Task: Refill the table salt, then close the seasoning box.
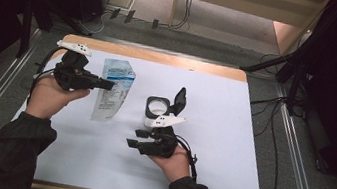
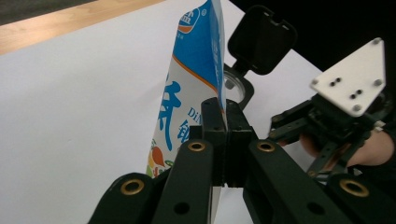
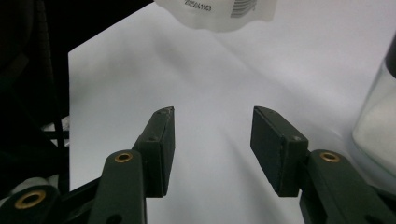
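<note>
A blue-and-white printed pouch (image 1: pixel 114 89) stands tilted on the white-covered table (image 1: pixel 221 133), and my left gripper (image 1: pixel 107 84) is shut on its upper side edge. In the left gripper view the black pads (image 2: pixel 226 116) pinch the pouch's seam (image 2: pixel 191 79). A clear square container (image 1: pixel 158 107) with white contents stands mid-table, its black flip lid (image 1: pixel 180 100) raised. My right gripper (image 1: pixel 133 137) hovers just in front of the container, open. In the right gripper view its jaws (image 3: pixel 212 140) stand apart with nothing between them, the pouch's bottom (image 3: pixel 219 11) beyond and the container's wall (image 3: pixel 378 126) at right.
The table's wooden rim (image 1: pixel 162 55) shows at the far edge. Cables and black stand legs (image 1: pixel 282 66) lie on the grey floor around it. Bare white surface stretches right of the container and along the near edge.
</note>
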Tool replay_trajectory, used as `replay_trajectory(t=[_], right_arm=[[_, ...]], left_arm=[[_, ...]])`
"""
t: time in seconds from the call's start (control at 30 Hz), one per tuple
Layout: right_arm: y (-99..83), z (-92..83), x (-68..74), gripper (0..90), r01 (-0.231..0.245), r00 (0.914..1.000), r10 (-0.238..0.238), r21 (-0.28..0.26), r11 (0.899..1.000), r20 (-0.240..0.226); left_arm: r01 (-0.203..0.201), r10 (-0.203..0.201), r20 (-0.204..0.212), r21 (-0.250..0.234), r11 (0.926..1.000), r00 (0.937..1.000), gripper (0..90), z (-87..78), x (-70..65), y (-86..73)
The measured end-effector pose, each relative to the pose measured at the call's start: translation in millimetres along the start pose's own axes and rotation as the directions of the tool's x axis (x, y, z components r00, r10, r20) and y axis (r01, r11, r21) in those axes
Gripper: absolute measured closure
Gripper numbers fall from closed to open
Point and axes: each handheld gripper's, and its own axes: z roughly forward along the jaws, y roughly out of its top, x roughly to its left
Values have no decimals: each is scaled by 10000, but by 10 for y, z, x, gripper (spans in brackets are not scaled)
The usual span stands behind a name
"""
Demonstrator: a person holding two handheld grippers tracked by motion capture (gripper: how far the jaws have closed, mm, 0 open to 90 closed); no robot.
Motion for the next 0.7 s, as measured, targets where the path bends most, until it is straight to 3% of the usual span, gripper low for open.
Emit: replay_trajectory(t=[0.4, 0.7], right_arm=[[-32, -260, -32, 503, 70, 10000, -70, -135, 9999, -12], [-85, -412, -169, 494, -221, 9988, 225, -96, 9997, 425]], left_arm=[[369, -376, -440, -166, 9992, 9983, 900, -59, 176, -43], [705, -731, -918, -314, 9970, 9931, 900, -12, 372, -58]])
